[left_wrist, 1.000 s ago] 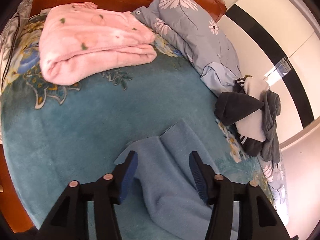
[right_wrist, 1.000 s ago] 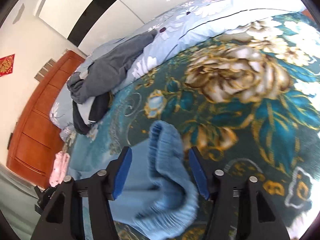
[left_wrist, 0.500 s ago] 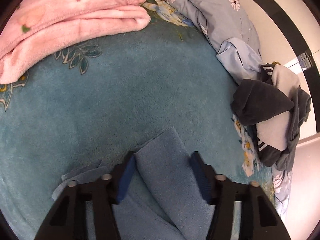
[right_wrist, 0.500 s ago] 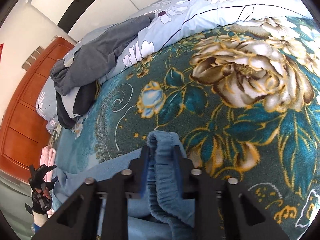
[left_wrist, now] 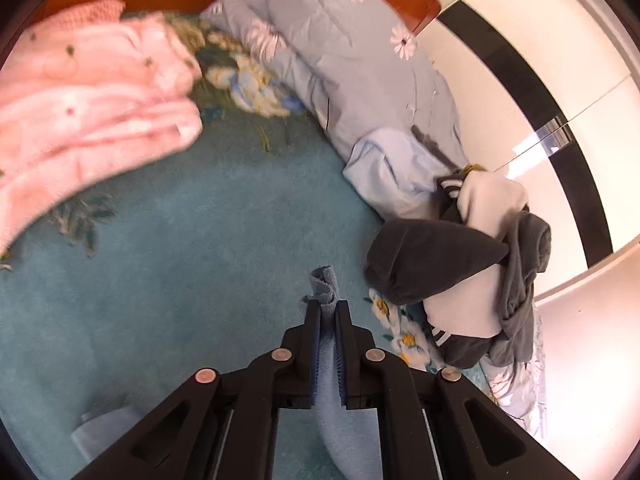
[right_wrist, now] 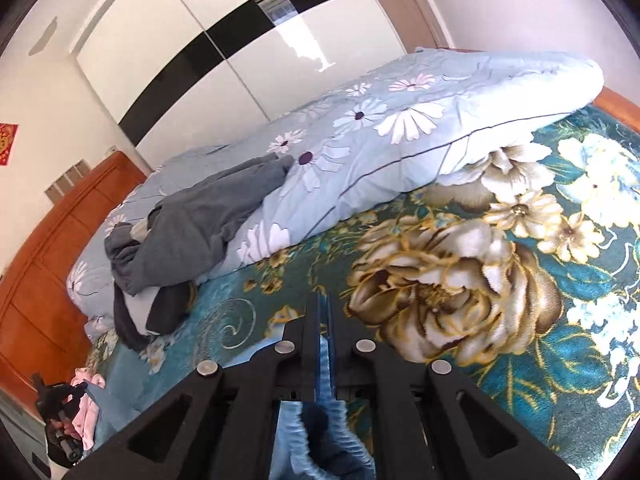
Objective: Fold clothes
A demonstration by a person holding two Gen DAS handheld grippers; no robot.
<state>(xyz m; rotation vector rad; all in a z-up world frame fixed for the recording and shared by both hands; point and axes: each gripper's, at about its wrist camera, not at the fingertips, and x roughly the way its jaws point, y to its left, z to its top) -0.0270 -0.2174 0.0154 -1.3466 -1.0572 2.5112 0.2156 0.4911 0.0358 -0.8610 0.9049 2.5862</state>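
With my left gripper closing on one end of the blue garment and my right gripper clenched on its ribbed end, both above the bedspread, I judge lifting next.

A folded pink blanket lies near the wooden headboard. A pale blue daisy-print quilt is bunched along the teal floral bedspread, before a white wardrobe with a black band.

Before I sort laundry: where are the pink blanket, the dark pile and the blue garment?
pink blanket (left_wrist: pixel 92 120), left wrist view, folded top
dark pile (left_wrist: pixel 432 264), left wrist view, charcoal fold
blue garment (left_wrist: pixel 324 280), left wrist view, pinched tip
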